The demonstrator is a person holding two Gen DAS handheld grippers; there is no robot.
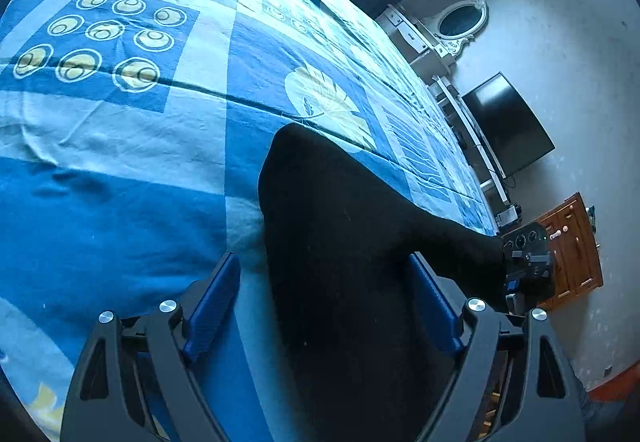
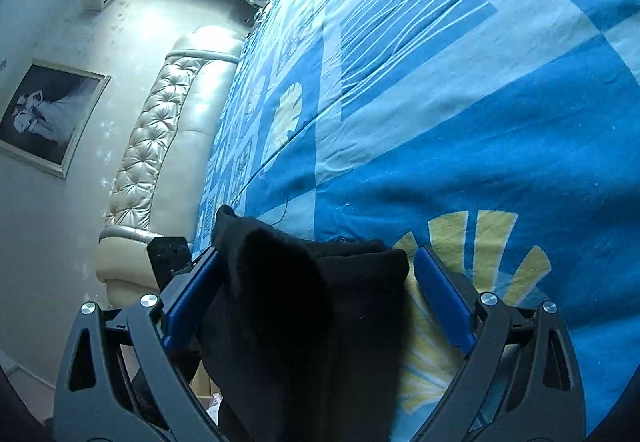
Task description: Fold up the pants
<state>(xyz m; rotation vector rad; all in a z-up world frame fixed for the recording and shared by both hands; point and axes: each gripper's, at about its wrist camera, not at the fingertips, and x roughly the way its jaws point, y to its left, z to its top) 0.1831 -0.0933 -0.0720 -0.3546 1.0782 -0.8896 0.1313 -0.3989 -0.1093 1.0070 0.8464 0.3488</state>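
Black pants (image 1: 344, 226) lie on a blue patterned bedspread (image 1: 120, 169) near the bed's edge. In the left wrist view my left gripper (image 1: 324, 274) is open, its blue-padded fingers (image 1: 216, 302) on either side of the cloth. The right gripper (image 1: 528, 262) shows at the pants' far right end. In the right wrist view my right gripper (image 2: 316, 270) is open around a bunched end of the pants (image 2: 304, 314), with the cloth between the blue pads (image 2: 440, 302). The left gripper (image 2: 170, 252) peeks in beyond it.
The bedspread (image 2: 460, 141) covers a wide bed. A cream tufted headboard (image 2: 160, 145) and framed picture (image 2: 44, 113) stand on one side. A dark monitor (image 1: 508, 125), white dresser with oval mirror (image 1: 460, 17) and wooden cabinet (image 1: 572, 254) stand past the other edge.
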